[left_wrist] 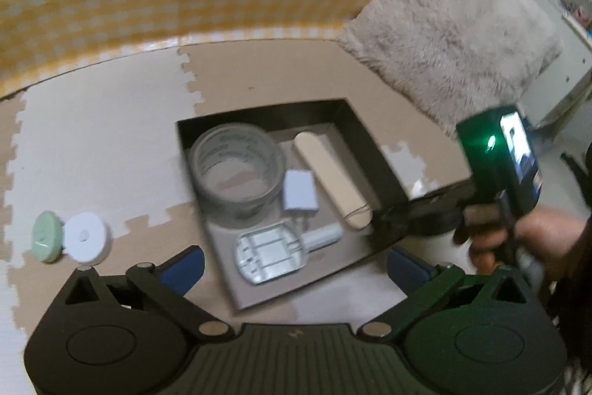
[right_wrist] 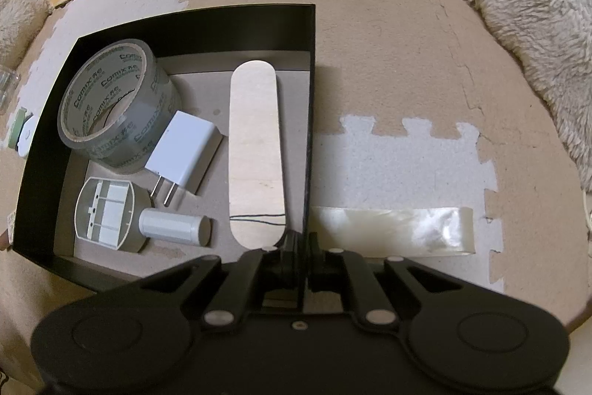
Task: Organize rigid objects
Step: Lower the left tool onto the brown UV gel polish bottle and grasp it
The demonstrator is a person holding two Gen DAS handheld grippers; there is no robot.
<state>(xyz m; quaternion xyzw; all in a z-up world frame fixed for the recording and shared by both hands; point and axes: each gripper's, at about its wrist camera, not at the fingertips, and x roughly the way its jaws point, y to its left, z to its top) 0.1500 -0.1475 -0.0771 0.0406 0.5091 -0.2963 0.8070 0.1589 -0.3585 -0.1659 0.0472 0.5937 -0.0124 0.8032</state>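
Right now the black box [right_wrist: 177, 24] sits on the floor mat w/ tape roll [right_wrist: 111, 102], white charger [right_wrist: 183, 145], wooden stick [right_wrist: 255, 150] and a white plastic scoop-like piece [right_wrist: 111, 210] inside. Right claw [right_wrist: 301, 247] is pinched shut on the box's right wall, near corner; a tug there could tip or slide the box and spill the contents. Left claw [left_wrist: 296, 261] hangs wide, empty, above the box's near edge. Still out: green disc [left_wrist: 46, 236] and white disc [left_wrist: 87, 237], touching, left of the box. Reaching them could bump the box's left wall. Grey furry cushion [left_wrist: 451, 36] far right, clear tape strip [right_wrist: 392, 228] stuck on the mat right of the box.
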